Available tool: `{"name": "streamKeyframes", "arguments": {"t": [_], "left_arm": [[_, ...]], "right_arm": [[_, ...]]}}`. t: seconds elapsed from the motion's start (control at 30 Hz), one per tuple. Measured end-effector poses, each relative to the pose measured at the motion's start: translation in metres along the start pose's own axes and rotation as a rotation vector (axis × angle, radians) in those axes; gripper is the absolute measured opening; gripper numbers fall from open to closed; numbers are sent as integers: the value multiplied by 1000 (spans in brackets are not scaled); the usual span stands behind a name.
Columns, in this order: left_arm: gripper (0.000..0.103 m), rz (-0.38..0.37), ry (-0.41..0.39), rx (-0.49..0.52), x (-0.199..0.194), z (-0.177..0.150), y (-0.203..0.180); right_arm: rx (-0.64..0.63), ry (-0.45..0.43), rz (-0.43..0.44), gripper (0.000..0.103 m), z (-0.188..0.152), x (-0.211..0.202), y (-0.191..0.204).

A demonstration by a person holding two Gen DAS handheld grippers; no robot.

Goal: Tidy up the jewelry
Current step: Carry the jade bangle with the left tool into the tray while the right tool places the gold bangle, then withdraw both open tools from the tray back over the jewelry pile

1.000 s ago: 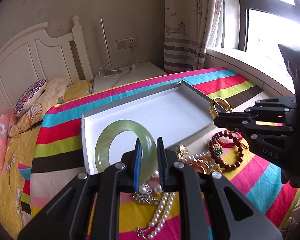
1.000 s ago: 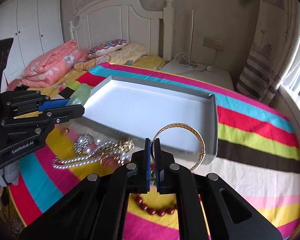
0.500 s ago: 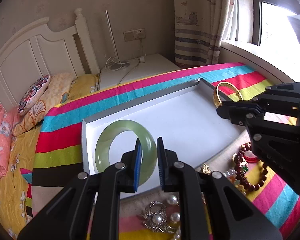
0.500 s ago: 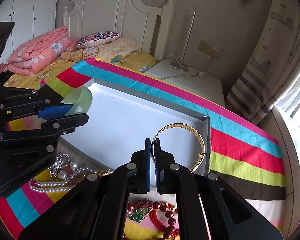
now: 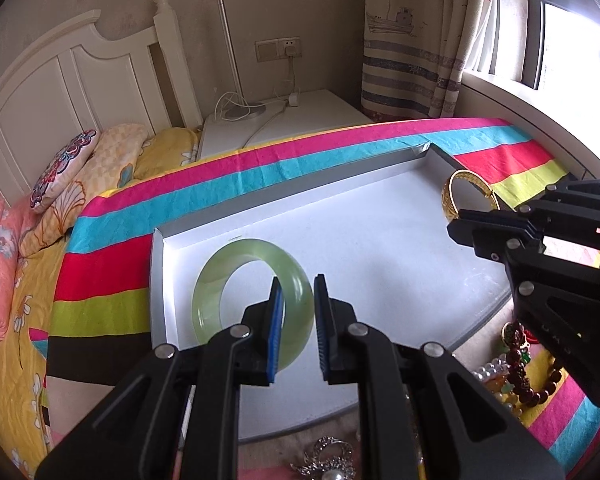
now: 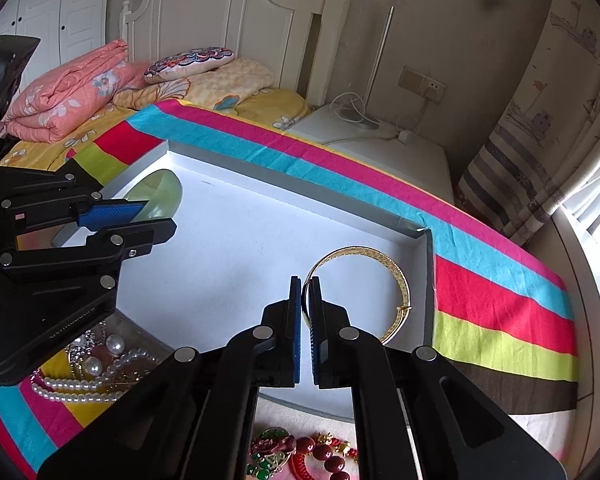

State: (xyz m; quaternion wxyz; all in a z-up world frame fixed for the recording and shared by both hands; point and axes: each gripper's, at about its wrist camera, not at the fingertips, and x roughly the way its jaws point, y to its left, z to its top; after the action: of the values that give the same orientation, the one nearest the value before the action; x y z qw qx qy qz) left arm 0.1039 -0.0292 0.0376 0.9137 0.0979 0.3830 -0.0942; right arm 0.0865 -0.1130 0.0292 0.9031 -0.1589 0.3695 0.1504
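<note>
From the left wrist view, the left hand-held gripper (image 5: 297,308) is reaching forward and slightly down over the near left part of the white tray (image 5: 380,248), its blue pads clamping the near rim of the green jade bangle (image 5: 220,280), which is standing tilted on edge inside the tray. The risk here, as I judge it, is a hard, smooth ring being let go while tilted: it may be rolling or knocking against the tray wall, and jade chips. The right hand-held gripper (image 5: 456,228) is showing at the right, over the tray's far end by the gold bangle (image 5: 452,196).

From the right wrist view, the right hand-held gripper (image 6: 305,292) is pointing into the tray's right corner, jaws nearly closed and pinching the thin left edge of the gold bangle (image 6: 400,280), which is leaning close to the tray wall (image 6: 428,272). That grip looks slight, so the band may be twisting out. The pearl strands (image 6: 100,364) and red beads (image 6: 324,452) are lying on the bed, outside the tray.
</note>
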Motion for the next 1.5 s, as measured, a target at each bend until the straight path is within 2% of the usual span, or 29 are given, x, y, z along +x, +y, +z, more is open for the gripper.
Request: {"name": "streamKeyframes", "arguments": {"t": [0.43,0.5,0.53,0.6,0.63,0.67,0.7,0.83,0.9,1.0,1.1,1.27,1.4,1.5], "left_arm": [[16,17,5,-30,9,7,6],[24,30,-9,-42,7,8,8],[29,37,-17,-52,5,10,10],[50,40,-42,-61,-3,11,12],[54,49,-53,-62,-7,11,13],[60,56,-62,-63,-11,11,14],[65,59,-69,-67,-14,10,16],[79,69,-105,-113,-35,2,28],[90,65,-132,-140,-51,-7,33],[96,76,-167,-175,-73,-23,41],[100,64,-181,-215,-90,-41,47],[100,54,-179,-270,-114,-77,52],[100,10,-133,-292,-122,-109,49],[100,4,-117,-293,-123,-126,44]], "right_arm": [[7,31,30,7,8,21,-1],[8,44,34,9,9,26,-2],[14,49,30,12,9,28,-2],[29,45,31,29,7,28,-4],[36,40,33,35,6,27,-4],[41,35,31,46,5,25,-5],[45,29,29,53,3,23,-6],[63,-1,34,53,-6,4,-12],[66,-19,41,53,-13,-10,-15],[73,-44,49,53,-25,-30,-21],[101,-56,57,53,-43,-48,-30],[161,-79,94,53,-77,-73,-36],[153,-80,125,53,-99,-85,-25],[124,-65,137,53,-109,-88,-16]]}}
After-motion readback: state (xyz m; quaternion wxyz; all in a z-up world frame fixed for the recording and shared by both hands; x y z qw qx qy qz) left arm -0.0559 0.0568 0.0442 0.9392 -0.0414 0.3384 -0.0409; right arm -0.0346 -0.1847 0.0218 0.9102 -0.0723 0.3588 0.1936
